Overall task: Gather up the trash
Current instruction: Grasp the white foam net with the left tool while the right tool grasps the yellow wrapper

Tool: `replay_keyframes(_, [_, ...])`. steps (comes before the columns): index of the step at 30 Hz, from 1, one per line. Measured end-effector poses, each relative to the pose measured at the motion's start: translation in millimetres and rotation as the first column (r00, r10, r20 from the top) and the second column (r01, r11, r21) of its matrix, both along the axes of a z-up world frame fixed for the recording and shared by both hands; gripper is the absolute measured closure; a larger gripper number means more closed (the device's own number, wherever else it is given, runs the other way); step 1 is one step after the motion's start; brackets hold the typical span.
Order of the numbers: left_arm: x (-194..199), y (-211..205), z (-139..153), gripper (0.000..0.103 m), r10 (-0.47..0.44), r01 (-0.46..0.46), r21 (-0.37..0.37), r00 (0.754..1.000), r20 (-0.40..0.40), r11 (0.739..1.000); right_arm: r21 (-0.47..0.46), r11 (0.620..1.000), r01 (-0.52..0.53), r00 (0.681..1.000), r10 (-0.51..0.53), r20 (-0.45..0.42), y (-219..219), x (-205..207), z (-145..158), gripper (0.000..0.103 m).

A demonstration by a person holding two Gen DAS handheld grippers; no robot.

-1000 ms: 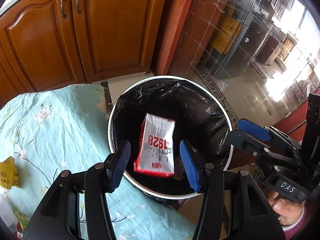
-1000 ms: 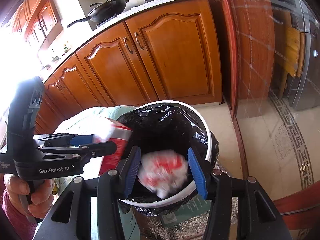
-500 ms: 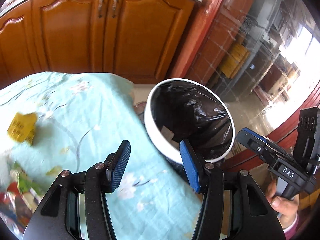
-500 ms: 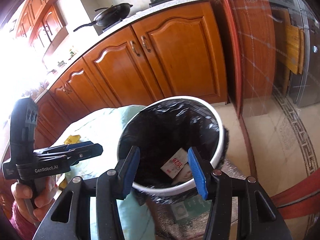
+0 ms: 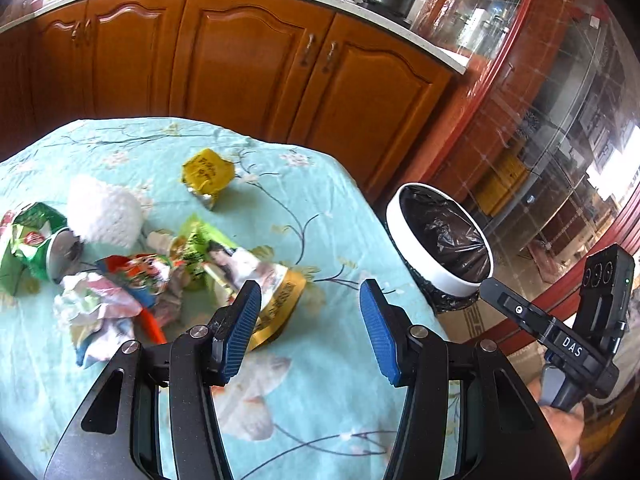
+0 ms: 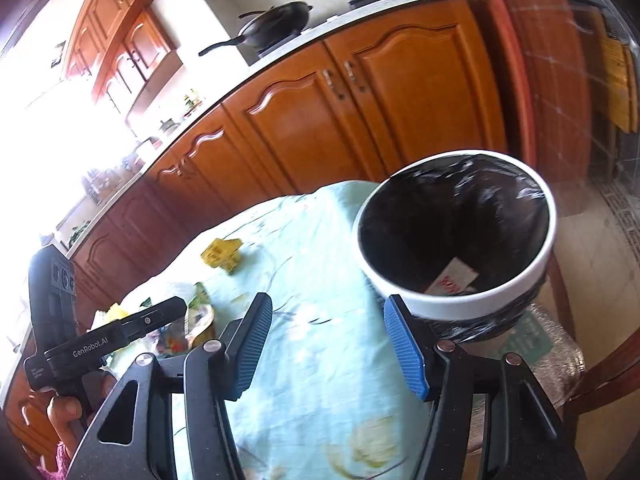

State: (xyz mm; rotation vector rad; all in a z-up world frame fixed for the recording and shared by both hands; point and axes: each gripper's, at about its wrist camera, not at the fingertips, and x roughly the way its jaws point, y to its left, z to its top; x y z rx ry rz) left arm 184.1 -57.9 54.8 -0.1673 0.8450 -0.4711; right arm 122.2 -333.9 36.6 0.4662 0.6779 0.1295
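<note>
The left gripper (image 5: 310,326) hovers over the tablecloth (image 5: 320,216), jaws apart and holding nothing, a heap of wrappers (image 5: 160,276) just beyond it. The right gripper (image 6: 328,344), likewise spread and unladen, hangs beside the lined bin (image 6: 456,304). A red-printed packet (image 6: 452,280) lies inside, its lettering blurred.

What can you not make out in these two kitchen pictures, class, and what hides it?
- Bin contents, left wrist view: the near rim hides the bottom.
- Packet in the bin, right wrist view: red print blurred, lower part behind the rim.
- Litter pile, right wrist view: mostly hidden by the left claw.
- Green wrapper, left wrist view: cut off by the edge.
</note>
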Motion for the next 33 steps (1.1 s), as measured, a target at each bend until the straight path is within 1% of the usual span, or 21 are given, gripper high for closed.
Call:
replay_keyframes(5, [-11.5,40.0,-2.5,0.051,0.070,-0.070,-0.009,0.998,-0.002,0.997,0.000,0.998,-0.067,0.998,0.067,-0.013,36.5,4.1,-4.5,0.042])
replay_keyframes(13, [-20.3,91.6,-8.5,0.051,0.152,-0.152,0.015,0.988,-0.008,0.988,-0.016,0.987,-0.160,0.987,0.159,-0.036,83.4,17.7,-12.8,0.042])
replay_keyframes(20, [-10.8,110.4,-10.0,0.051,0.182,-0.182,0.019,0.983,-0.026,0.983,-0.038,0.977,-0.210,0.977,0.208,-0.043,109.0,32.4,-12.5,0.042])
replay_keyframes(26, [5.7,116.6,-5.9,0.051,0.185,-0.184,0.046,0.983,-0.022,0.982,-0.070,0.968,-0.241,0.970,0.238,-0.047,122.9,47.5,-10.3,0.042])
replay_keyframes(28, [15.6,117.1,-4.5,0.051,0.179,-0.177,0.070,0.984,-0.022,0.982,-0.084,0.964,-0.252,0.967,0.248,-0.054,126.5,54.1,-10.1,0.042])
replay_keyframes(30, [26.1,117.2,-3.7,0.048,0.167,-0.164,0.092,0.986,-0.023,0.982,-0.095,0.958,-0.269,0.962,0.264,-0.065,130.3,61.4,-10.3,0.042])
replay_keyframes(31, [31.5,117.1,-3.9,0.043,0.159,-0.156,0.103,0.987,-0.026,0.982,-0.102,0.956,-0.276,0.960,0.271,-0.067,132.4,65.1,-9.9,0.042])
replay_keyframes(33, [40.6,117.9,-3.9,0.043,0.163,-0.160,0.122,0.986,-0.020,0.980,-0.122,0.950,-0.288,0.957,0.281,-0.067,136.5,73.0,-8.1,0.042])
